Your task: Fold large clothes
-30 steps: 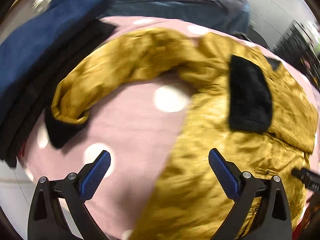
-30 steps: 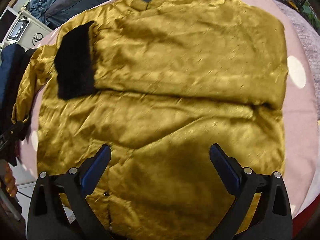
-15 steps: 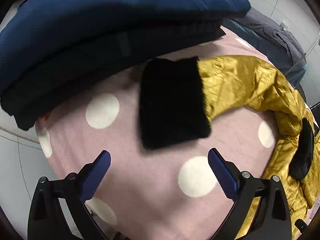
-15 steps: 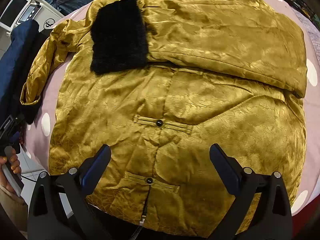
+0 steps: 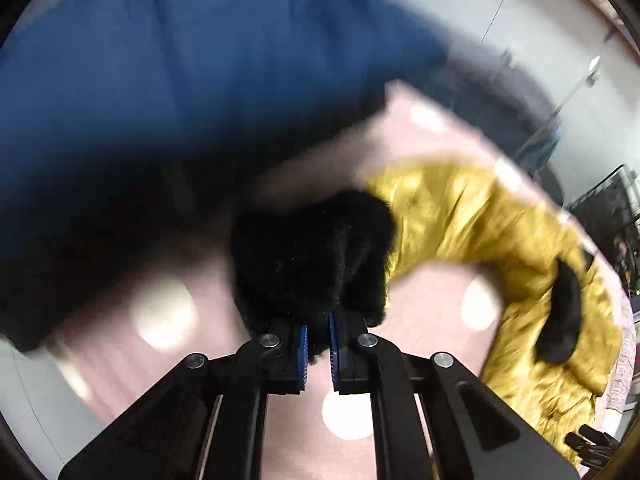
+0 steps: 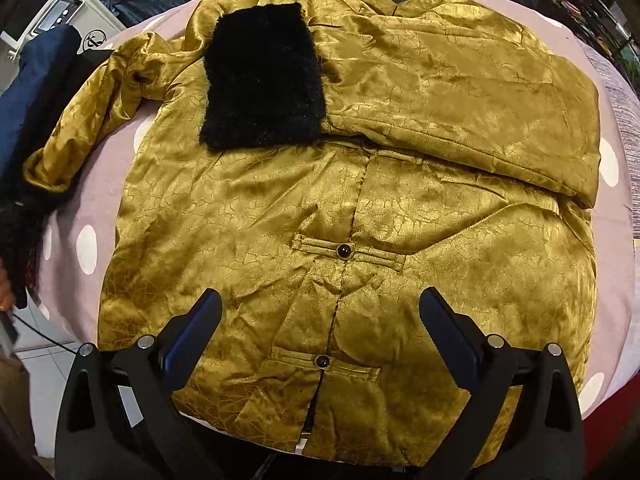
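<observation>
Gripping the black fur cuff [image 5: 312,256] of the outstretched sleeve, my left gripper [image 5: 317,354] has its jaws clamped together on the pile, with only a thin wad of fur between the blue pads. I hold it there because the cuff is the thickest, least slippery handle on this sleeve [image 6: 80,128], which trails off toward the left edge of the polka-dot table cover [image 6: 86,216], close to the stack of dark folded clothes [image 5: 168,80]. The gold jacket [image 6: 352,216] lies face up across the middle of the cover, buttons fastened, hem toward the near edge. Its other sleeve [image 6: 460,92] is already laid across the chest, its fur cuff [image 6: 262,80] resting flat near the collar, so I judge this sleeve should be carried over to match. My right gripper [image 6: 320,336] hovers above the hem with jaws wide apart, holding nothing, ready to steady the body if the satin slides
</observation>
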Available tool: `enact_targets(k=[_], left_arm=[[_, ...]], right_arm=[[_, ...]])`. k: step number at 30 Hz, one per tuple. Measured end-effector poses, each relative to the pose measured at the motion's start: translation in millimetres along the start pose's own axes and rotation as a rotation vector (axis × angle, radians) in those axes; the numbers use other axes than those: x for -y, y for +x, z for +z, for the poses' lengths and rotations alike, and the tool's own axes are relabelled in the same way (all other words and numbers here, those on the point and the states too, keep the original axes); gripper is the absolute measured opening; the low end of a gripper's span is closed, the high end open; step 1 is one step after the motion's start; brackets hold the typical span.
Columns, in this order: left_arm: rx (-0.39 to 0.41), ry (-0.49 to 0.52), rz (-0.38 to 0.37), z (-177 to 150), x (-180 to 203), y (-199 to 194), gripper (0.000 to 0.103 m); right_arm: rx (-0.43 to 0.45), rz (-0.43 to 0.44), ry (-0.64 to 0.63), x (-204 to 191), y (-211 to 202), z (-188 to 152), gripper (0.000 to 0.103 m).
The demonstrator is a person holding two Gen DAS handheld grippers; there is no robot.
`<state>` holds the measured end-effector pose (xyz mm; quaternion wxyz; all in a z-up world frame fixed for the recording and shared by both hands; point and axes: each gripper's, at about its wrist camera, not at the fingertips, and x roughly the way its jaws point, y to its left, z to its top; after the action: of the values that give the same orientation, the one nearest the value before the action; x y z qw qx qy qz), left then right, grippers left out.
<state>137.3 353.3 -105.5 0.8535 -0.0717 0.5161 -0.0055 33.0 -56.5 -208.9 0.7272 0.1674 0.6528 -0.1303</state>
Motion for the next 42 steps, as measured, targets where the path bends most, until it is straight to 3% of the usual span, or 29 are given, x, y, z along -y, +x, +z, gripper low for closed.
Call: enact_targets(k=[4,5,8,11,14,17,21,28,30,34,37,38,39,42], left_arm=[[0.204,-0.068,0.082,38.2,-32.6,-92.3,0.007],[0.224,-0.091,0.094,44.6,-42.9,-104.4,0.007],[0.209,-0.156,0.106,51.3,-67.2,-112.0,0.007],[0.136,-0.143,0.159,44.3,-64.3,-95.2,0.006],[0.086,-0.139,0.108,31.7,-47.4,-83.2,0.006],[0.078,-0.068,0.064,26.7,-10.4,-80.4,0.006],[0.068,0.026,-0.079,21.2,64.5,-87.2,0.006],[0.057,0.172,-0.394,15.4,255.2,-98.1,0.005],[0.068,0.209,-0.451,5.7,308.2,-100.1,0.005],[-0.020,0.292,-0.523,-32.1,404.8,-82.1,0.006],[-0.181,0.381,-0.559,-67.3,455.7,-50.0,0.037],[-0.228,0.408,-0.553,-78.5,465.4,-40.7,0.068],[-0.268,0.435,-0.540,-92.5,472.1,-34.0,0.080],[-0.273,0.465,-0.545,-114.1,463.9,-35.8,0.081]], right_arm=[[0.016,0.016,0.004,-2.7,-0.8,3.8,0.097],[0.020,0.019,0.001,-2.8,-1.1,4.8,0.097],[0.013,0.030,-0.012,-5.1,1.7,8.4,0.097],[0.014,0.041,-0.026,-3.7,0.0,12.1,0.097],[0.026,0.046,-0.028,2.9,-4.0,13.8,0.097],[0.035,0.052,0.001,16.8,-6.2,12.5,0.097],[0.046,0.061,0.057,44.6,-9.3,7.3,0.097],[0.073,0.059,0.163,101.3,-21.5,-8.7,0.097],[0.079,0.054,0.195,117.4,-24.8,-13.3,0.097],[0.085,0.046,0.279,154.8,-30.4,-24.7,0.097],[0.081,0.052,0.326,175.9,-31.1,-30.1,0.097],[0.076,0.058,0.339,182.1,-30.2,-31.2,0.097],[0.071,0.064,0.347,186.5,-29.2,-31.3,0.097],[0.074,0.089,0.355,192.4,-27.0,-27.0,0.097]])
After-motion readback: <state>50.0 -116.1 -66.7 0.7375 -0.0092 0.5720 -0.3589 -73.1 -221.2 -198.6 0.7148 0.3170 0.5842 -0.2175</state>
